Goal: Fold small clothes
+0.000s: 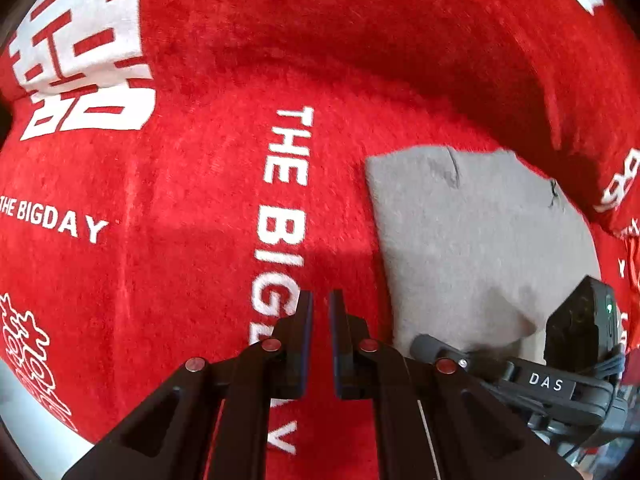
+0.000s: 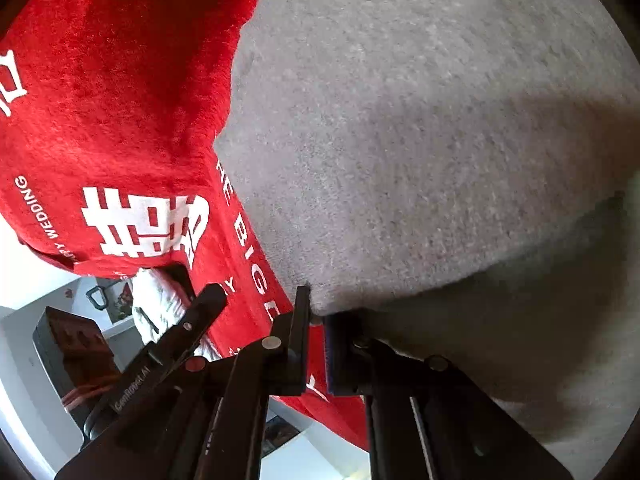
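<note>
A small grey garment (image 1: 476, 240) lies on a red plush cloth (image 1: 192, 216) printed with white "THE BIG DAY" lettering. In the left wrist view my left gripper (image 1: 320, 300) hovers over the red cloth just left of the garment, jaws nearly together with nothing between them. The right gripper's body (image 1: 548, 380) shows at the garment's near right corner. In the right wrist view the grey garment (image 2: 420, 140) fills most of the frame, and my right gripper (image 2: 318, 312) is shut on its near folded edge, lifting it slightly.
The red cloth (image 2: 120, 120) drapes over the surface's edge at left in the right wrist view. Beyond the edge are a white floor, a dark box (image 2: 76, 356) and a white bundle (image 2: 160, 308). The cloth rises in a ridge (image 1: 440, 60) behind the garment.
</note>
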